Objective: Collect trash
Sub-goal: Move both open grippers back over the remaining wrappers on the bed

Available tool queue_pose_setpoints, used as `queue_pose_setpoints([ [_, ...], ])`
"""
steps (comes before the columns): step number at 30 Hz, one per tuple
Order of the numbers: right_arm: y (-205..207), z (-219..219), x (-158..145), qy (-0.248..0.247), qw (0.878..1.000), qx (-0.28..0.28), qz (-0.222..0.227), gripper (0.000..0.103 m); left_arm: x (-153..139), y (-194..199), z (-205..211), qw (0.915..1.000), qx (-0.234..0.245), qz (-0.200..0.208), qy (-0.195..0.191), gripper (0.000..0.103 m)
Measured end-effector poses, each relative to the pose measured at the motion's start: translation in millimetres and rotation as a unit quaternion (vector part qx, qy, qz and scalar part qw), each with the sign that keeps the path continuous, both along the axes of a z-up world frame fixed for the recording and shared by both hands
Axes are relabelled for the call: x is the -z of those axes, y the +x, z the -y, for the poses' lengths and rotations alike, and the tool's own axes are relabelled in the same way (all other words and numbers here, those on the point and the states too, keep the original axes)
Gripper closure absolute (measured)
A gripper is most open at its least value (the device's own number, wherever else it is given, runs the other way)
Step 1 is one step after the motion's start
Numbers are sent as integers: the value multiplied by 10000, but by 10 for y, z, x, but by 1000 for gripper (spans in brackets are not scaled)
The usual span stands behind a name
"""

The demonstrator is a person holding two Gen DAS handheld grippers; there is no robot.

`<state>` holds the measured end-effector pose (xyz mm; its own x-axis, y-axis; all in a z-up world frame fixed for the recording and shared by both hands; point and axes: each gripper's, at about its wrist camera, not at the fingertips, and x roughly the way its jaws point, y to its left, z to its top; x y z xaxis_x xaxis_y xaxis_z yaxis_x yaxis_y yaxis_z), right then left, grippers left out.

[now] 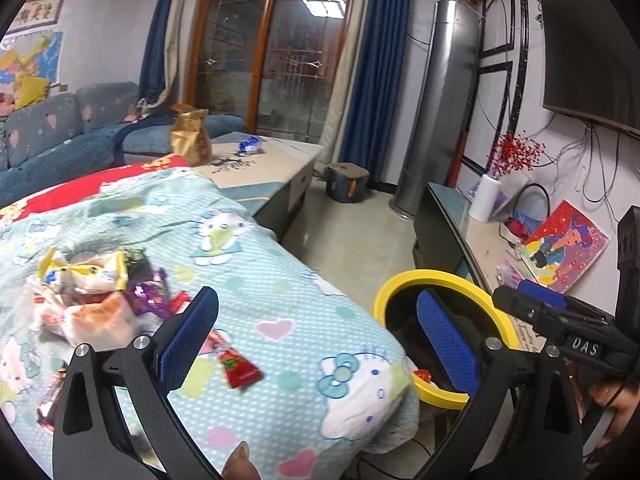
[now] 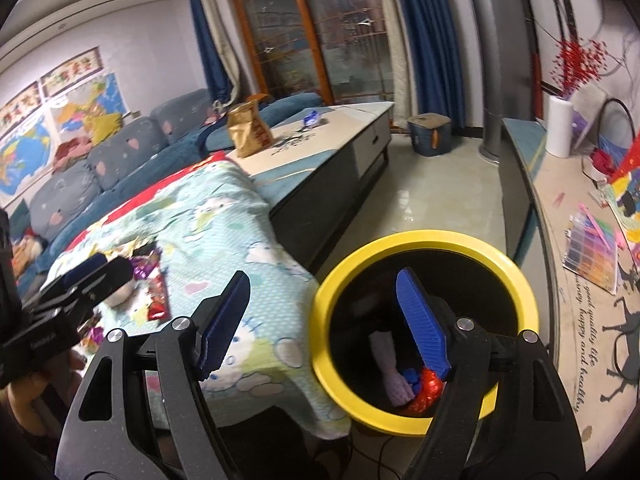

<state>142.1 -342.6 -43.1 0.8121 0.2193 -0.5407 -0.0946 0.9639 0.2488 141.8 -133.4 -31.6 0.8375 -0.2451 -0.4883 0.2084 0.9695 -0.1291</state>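
A pile of crumpled snack wrappers (image 1: 92, 296) lies on a Hello Kitty blanket (image 1: 280, 304) at the left. A red sachet (image 1: 239, 368) lies apart from the pile, near my left gripper (image 1: 316, 320), which is open and empty above the blanket's edge. A black bin with a yellow rim (image 2: 424, 240) stands right of the blanket; it holds red, blue and white trash (image 2: 412, 388). My right gripper (image 2: 324, 312) is open and empty over the bin's left rim. The bin also shows in the left wrist view (image 1: 436, 278), as does the right gripper (image 1: 560, 320). The wrappers (image 2: 150, 280) show in the right wrist view.
A long low table (image 2: 340, 136) behind the blanket carries a gold bag (image 2: 250, 130) and a blue wrapper (image 2: 312, 117). A TV bench (image 2: 568, 240) with papers runs along the right. A blue sofa (image 1: 60, 140) is at the left. Floor (image 2: 440, 196) lies between table and bench.
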Motion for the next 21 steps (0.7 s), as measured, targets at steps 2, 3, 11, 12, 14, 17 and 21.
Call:
queue_pose_setpoints([
  [2,-4,-87,-18,-34,9999,-128,22,35,-19,-31,-82,10000,-79,40,17,6],
  [3,-4,-125,-26,-50,9998,-180,30,35,-30,-40,-125,9999,-123,53,17,6],
  [11,6,-520,-100,-134,9974,-710,58,35,-99,-128,-514,9985,-519,159,-20,6],
  [12,-1,-588,-102,-156,9968,-776,59,35,-110,-136,-560,9983,-557,173,-28,6],
  [14,-7,-724,-112,-206,9955,-922,67,35,-128,-166,-649,9977,-647,205,-45,6],
  [17,-20,-892,-134,-241,9935,-1108,75,35,-146,-204,-788,9967,-774,236,-76,6],
  [21,-24,-1065,-173,-265,9909,-1317,66,35,-166,-250,-1001,9946,-990,267,-174,6],
])
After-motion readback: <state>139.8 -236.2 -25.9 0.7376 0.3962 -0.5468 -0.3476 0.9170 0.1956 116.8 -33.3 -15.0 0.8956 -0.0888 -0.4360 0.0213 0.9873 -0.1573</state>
